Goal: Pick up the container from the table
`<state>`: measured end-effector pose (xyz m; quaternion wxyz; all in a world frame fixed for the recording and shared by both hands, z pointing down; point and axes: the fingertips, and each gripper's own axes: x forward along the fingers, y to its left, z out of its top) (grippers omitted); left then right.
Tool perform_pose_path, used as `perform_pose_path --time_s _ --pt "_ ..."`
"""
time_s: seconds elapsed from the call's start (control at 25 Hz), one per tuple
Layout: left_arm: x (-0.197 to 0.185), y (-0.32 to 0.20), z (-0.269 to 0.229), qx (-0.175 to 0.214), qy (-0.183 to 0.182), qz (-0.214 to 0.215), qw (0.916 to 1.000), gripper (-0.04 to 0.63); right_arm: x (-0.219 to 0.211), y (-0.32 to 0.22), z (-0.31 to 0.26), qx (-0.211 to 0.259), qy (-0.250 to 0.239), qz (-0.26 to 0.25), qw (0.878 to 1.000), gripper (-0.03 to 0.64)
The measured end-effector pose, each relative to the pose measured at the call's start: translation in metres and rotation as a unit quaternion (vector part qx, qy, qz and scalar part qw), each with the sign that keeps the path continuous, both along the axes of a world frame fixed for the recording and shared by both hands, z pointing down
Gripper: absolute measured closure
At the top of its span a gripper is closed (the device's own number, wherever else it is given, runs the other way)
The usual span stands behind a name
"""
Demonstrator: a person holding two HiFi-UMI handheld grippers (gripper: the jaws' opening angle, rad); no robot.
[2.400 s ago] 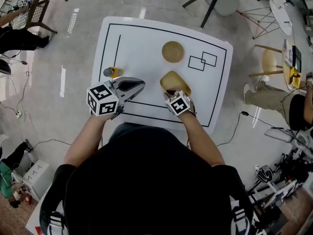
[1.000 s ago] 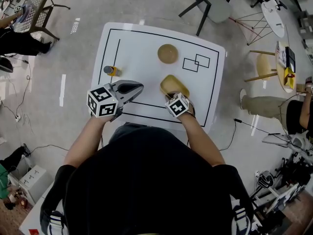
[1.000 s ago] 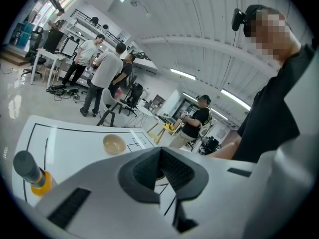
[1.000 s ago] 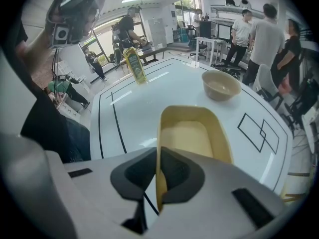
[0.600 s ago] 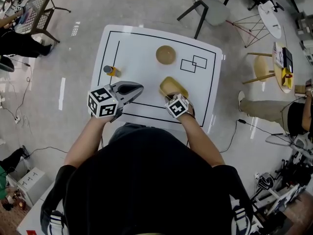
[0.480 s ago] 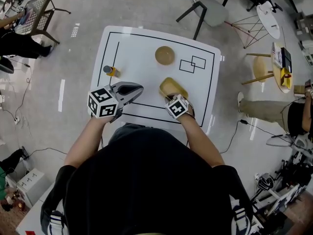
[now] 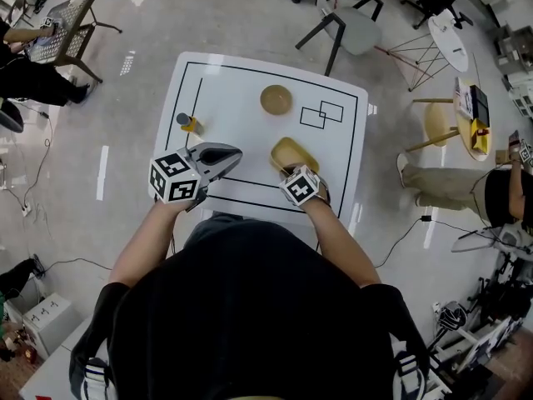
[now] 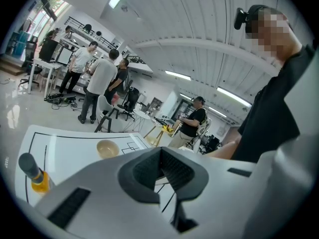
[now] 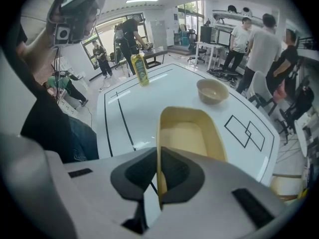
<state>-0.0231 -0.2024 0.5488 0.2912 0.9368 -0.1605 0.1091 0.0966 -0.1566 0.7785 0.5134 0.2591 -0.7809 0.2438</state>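
The yellow oblong container point(image 7: 293, 152) point(image 9: 190, 132) hangs tilted just above the white table point(image 7: 233, 82), near its front edge. My right gripper point(image 7: 288, 172) point(image 9: 159, 172) is shut on the container's near rim, which stands thin and upright between the pads. The container is empty inside. My left gripper point(image 7: 236, 151) point(image 8: 160, 155) hovers to the left of the container. Its jaws are shut with nothing between them.
A tan bowl point(image 7: 276, 99) point(image 9: 213, 90) sits at the table's far middle beside two overlapping drawn rectangles point(image 7: 324, 114). A yellow bottle with a grey cap point(image 7: 187, 122) point(image 8: 35, 173) stands at the left. Chairs point(image 7: 346, 11) and several people stand around the table.
Both grippers have risen a little and the container has come up with the right one. The table looks smaller and farther off. Bowl and bottle have stayed put.
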Motion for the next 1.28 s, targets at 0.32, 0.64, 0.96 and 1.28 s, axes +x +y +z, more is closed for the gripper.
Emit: perform_pose_path --time_s 0.32,0.64,0.96,1.28 --pt "0.005 0.013 -0.007 0.01 -0.001 0.002 0.9999 0.588 0.006 -0.001 -0.015 0.017 0.004 -0.001 1.0 0.6" --pt "0.008 0.025 -0.015 0.017 -0.003 0.002 0.9999 0.588 0.009 0.01 -0.022 0.024 0.005 -0.006 1.0 0.6" --pt "0.012 0.036 -0.019 0.021 -0.004 0.001 0.9998 0.588 0.018 0.011 -0.031 0.035 0.008 -0.005 0.999 0.6" --pt "0.011 0.045 -0.025 0.029 -0.008 -0.001 0.9996 0.588 0.02 0.014 -0.04 0.044 0.007 -0.009 0.999 0.6"
